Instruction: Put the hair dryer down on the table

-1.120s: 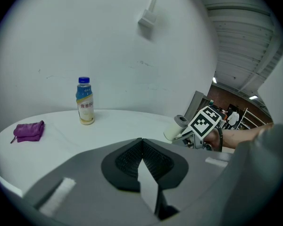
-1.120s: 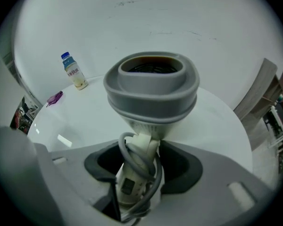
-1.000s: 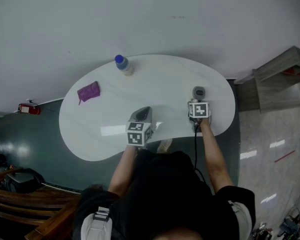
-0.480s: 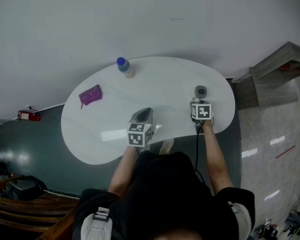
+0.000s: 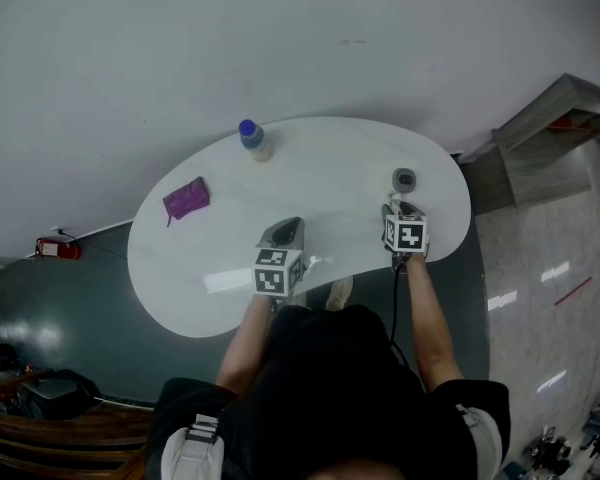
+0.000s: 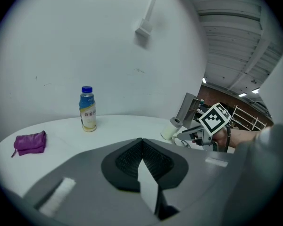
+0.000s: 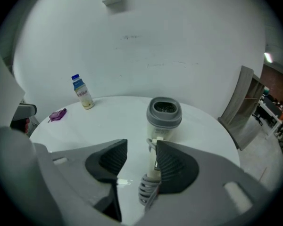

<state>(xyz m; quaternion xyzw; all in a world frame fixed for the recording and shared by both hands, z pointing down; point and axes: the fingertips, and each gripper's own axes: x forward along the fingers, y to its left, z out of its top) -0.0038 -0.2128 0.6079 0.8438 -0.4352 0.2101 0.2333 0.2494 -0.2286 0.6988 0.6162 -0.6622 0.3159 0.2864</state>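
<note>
Hair dryer [image 7: 163,114] lies on the white surface [image 5: 310,168], near its right end. Its handle sits between the jaws of the right gripper [image 7: 140,149], close against the right pad. The jaws stand wide and are closing, and the left pad is clear of the handle, so there is no grip. Left gripper [image 6: 142,145] is closed on nothing. Judgement: the dryer appears settled. Withdraw the right gripper straight back, clear of the cord.

A blue-capped bottle [image 5: 254,140] stands upright, well apart from a crumpled purple pouch [image 5: 186,199].
</note>
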